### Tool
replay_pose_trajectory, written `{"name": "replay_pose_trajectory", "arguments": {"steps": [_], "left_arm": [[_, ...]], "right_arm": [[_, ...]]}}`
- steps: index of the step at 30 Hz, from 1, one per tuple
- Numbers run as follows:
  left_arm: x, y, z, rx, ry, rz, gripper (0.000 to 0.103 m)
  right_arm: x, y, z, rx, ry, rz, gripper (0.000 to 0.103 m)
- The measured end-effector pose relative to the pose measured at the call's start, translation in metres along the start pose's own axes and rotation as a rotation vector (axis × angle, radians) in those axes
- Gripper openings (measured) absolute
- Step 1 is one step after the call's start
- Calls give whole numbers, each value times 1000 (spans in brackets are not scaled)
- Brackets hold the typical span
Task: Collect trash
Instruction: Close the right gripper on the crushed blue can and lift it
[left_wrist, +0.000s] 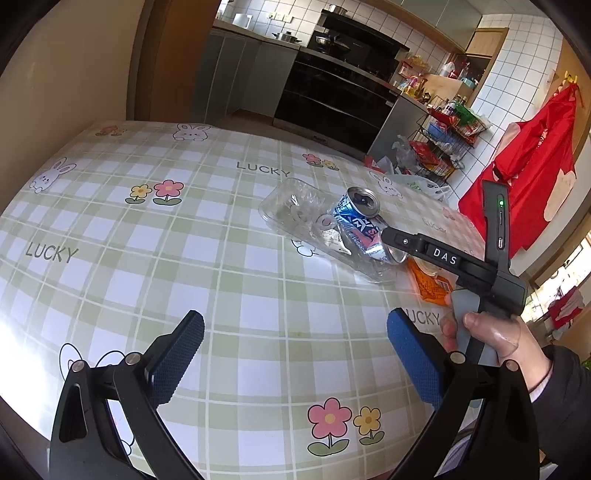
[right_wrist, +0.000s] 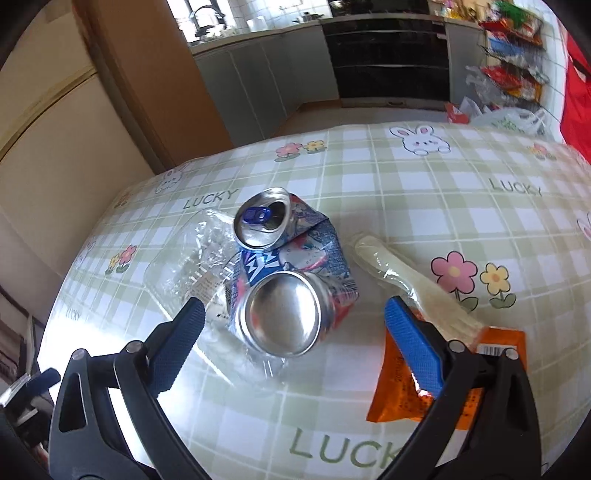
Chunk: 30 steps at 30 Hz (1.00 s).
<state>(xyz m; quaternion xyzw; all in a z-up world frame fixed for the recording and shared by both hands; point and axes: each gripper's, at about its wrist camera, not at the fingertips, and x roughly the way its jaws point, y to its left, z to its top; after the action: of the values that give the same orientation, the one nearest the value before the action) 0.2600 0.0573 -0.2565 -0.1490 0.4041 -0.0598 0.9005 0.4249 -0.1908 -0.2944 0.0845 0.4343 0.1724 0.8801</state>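
- Two hand-held grippers work over a table (left_wrist: 147, 229) covered in a green checked cloth printed with rabbits, flowers and the word LUCKY.
- The right gripper (right_wrist: 295, 328) fills the bottom of its own view, jaws spread wide and holding nothing. Its blue pads sit either side of a crushed drink can (right_wrist: 288, 280) at the frame's centre, not touching it.
- The can lies on a clear plastic tray (right_wrist: 184, 266), which spreads to the centre left.
- A wrapped plastic spoon (right_wrist: 388, 269) lies to the right of centre. An orange wrapper (right_wrist: 406, 398) sits at lower right, partly beneath the right-hand finger.
- The left gripper (left_wrist: 295, 354) hovers at the bottom of its view, also wide open and empty, well apart from the trash in the right half of that frame.
- Risk: the can is bent and sits on slick plastic, so closing jaws may squeeze it sideways, or skid the tray along the cloth.
- Risk: the right-hand finger may catch the orange wrapper or the spoon and drag them along.
- Risk: pinching tray and can together may give a loose, slipping hold.
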Motion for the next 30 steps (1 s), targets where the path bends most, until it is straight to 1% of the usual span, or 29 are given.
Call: {"name": "replay_pose_trajectory", "arguments": {"steps": [2,7,10,11,12,13,14,19,21,24,27,30], "left_arm": [[2,2,-1,-5,2,-3,97],[5,8,-3,-28,5,-9,97],[7,11,-7,-46,13,-4,97],[8,11,-7,-50,16,-5,97],[9,11,-8,-52,19,-6,97],[8,11,-8,-51,20,-7,97],[8,11,-8,-50,21,-8,97],[6,13,-6,-58,15,-23,97],[6,13,-5,-77,18,-38,97],[7,15,-4,-111,18,-69,97],[11,13,0,-146,22,-105,97],[18,7,5,-166,29,-143,88]], "right_arm": [[5,0,1,9,9,-19,87],[20,0,2,54,50,-25,84],[26,0,0,86,67,-19,79],[27,-1,0,92,70,-18,75],[28,-1,0,99,74,-8,61],[28,-2,0,99,77,1,52],[28,-2,-1,95,77,-6,48],[12,-3,-4,86,32,26,47],[3,-4,-6,86,6,41,44],[-13,-4,-9,72,-29,57,41],[-26,-6,-14,70,-39,80,39],[-37,-9,-24,93,-34,113,38]]}}
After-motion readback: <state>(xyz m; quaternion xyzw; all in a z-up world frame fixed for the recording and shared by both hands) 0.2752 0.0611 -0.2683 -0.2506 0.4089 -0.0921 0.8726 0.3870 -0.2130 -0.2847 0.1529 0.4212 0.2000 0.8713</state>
